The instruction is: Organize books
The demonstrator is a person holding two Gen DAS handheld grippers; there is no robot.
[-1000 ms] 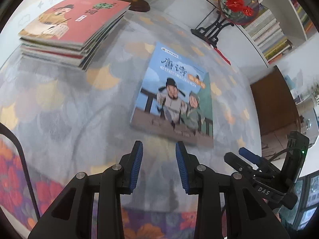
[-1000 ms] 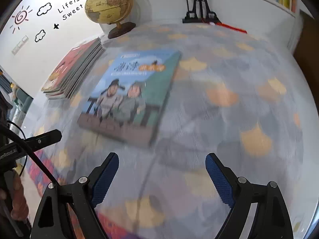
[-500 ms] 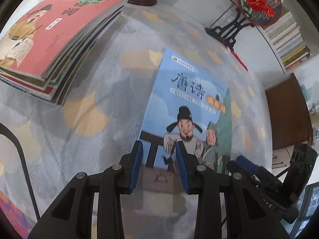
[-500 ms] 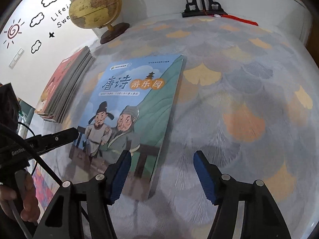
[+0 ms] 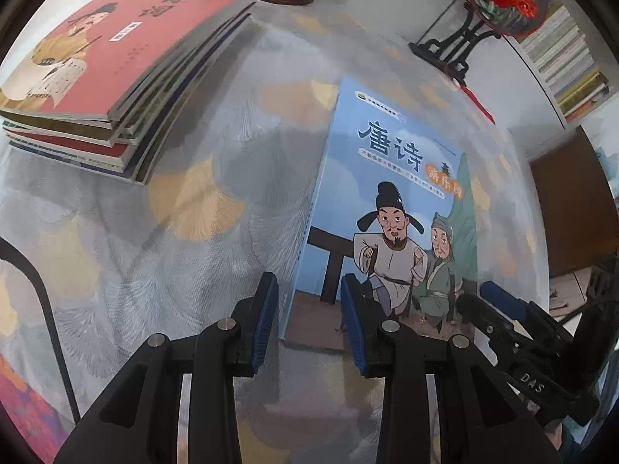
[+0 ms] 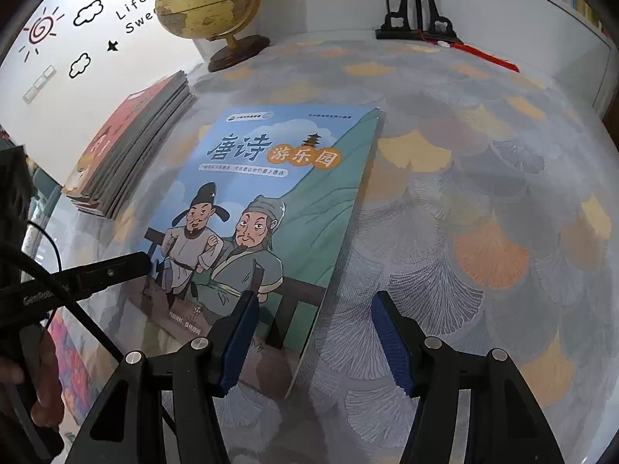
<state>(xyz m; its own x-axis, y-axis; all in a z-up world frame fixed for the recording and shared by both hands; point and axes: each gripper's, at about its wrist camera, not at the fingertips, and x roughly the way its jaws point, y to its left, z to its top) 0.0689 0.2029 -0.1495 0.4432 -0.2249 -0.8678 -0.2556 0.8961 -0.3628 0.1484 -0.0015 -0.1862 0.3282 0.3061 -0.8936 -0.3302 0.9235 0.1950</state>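
Note:
A blue picture book point(image 5: 390, 208) with two cartoon men on its cover lies flat on the patterned tablecloth; it also shows in the right wrist view point(image 6: 255, 208). My left gripper point(image 5: 309, 301) is open, its jaws a narrow gap apart, straddling the book's near left corner. My right gripper point(image 6: 313, 321) is open wide, straddling the book's near right corner. A stack of books point(image 5: 127, 62) with a red cover on top lies at the far left, also in the right wrist view point(image 6: 131, 147).
A globe point(image 6: 209, 0) on a wooden base stands behind the stack. A black ornamental stand point(image 5: 452, 50) with a red flower fan is at the back. Bookshelves point(image 5: 568, 62) line the wall at the right. The tablecloth point(image 6: 483, 212) spreads right of the book.
Both grippers have moved forward and down to the blue book's near edge. The right gripper's jaws have narrowed somewhat. The book has not moved.

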